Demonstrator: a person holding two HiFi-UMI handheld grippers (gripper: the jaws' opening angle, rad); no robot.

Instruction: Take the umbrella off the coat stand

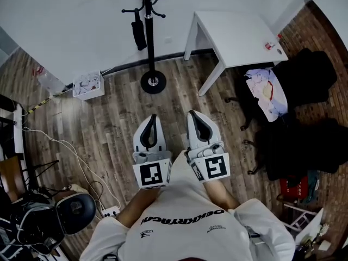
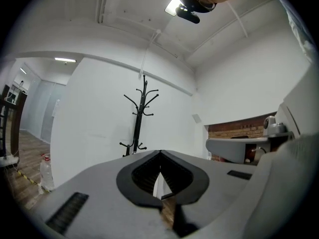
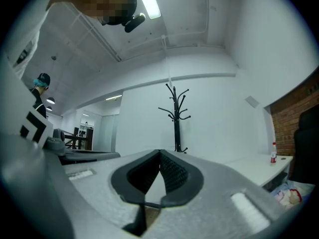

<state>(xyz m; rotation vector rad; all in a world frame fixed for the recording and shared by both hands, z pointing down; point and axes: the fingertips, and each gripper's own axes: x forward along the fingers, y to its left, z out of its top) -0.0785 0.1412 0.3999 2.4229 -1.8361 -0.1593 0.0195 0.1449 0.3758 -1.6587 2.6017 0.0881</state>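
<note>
A black coat stand [image 1: 148, 31] rises from a round base [image 1: 153, 82] by the white wall, straight ahead of me. On the pole's left side a folded black umbrella [image 1: 139, 32] hangs from a hook. My left gripper [image 1: 153, 116] and right gripper [image 1: 193, 113] are held side by side over the wooden floor, well short of the stand, both pointing at it. Each has its jaws closed tip to tip with nothing between them. The stand [image 2: 142, 113] shows far beyond the left gripper [image 2: 160, 152], and the stand [image 3: 177, 118] also far beyond the right gripper [image 3: 160, 151].
A white table [image 1: 239, 34] stands right of the stand, with a small bottle [image 1: 270, 45] on it. Black chairs with clothes [image 1: 304, 75] fill the right side. A white basket [image 1: 88, 85] sits at the wall on the left, and cables [image 1: 70, 151] trail across the floor.
</note>
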